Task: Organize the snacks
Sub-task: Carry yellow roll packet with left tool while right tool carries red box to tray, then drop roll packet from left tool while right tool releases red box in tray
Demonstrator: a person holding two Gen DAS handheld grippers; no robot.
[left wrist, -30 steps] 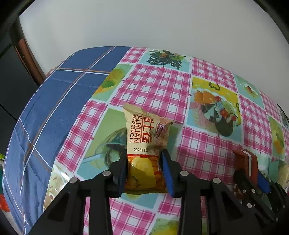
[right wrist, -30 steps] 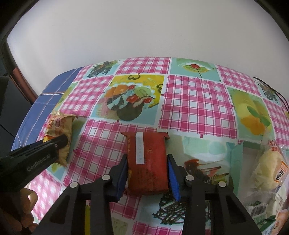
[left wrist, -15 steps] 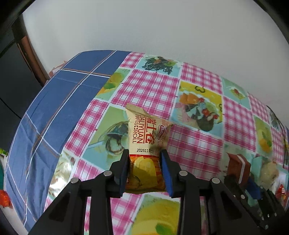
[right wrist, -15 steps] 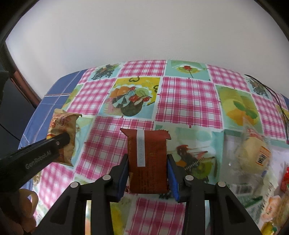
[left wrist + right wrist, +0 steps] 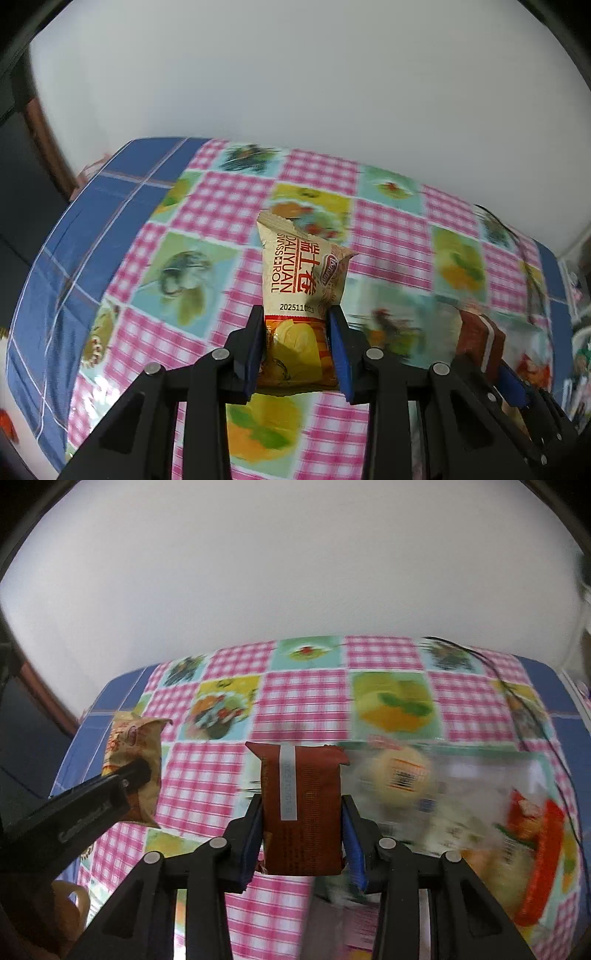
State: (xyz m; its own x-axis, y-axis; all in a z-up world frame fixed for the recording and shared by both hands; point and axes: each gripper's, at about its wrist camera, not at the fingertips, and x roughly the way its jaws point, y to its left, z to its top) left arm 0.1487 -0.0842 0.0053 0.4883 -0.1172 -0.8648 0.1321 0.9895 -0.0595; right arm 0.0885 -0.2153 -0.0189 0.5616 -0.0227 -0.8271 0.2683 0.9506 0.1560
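Note:
My left gripper (image 5: 297,325) is shut on a beige and yellow Swiss roll packet (image 5: 303,291), which hangs above the checked tablecloth (image 5: 221,206). The blue pads press both sides of its lower half. My right gripper (image 5: 301,808) is shut on a dark red-brown snack packet (image 5: 301,808) with a pale strip down it, also lifted off the table. In the right wrist view the Swiss roll packet (image 5: 135,738) shows at the left in the left gripper's black finger. In the left wrist view the red-brown packet (image 5: 480,339) shows at the right edge.
A heap of loose snacks lies at the table's right: a round pale bun in clear wrap (image 5: 402,775) and an orange-red packet (image 5: 535,849). A thin black cable (image 5: 509,686) trails along the far right. A white wall stands behind; blue cloth (image 5: 74,236) covers the left side.
Both grippers have risen with their packets still held and swung rightward along the table; the snack heap at the right has come further into the right wrist view.

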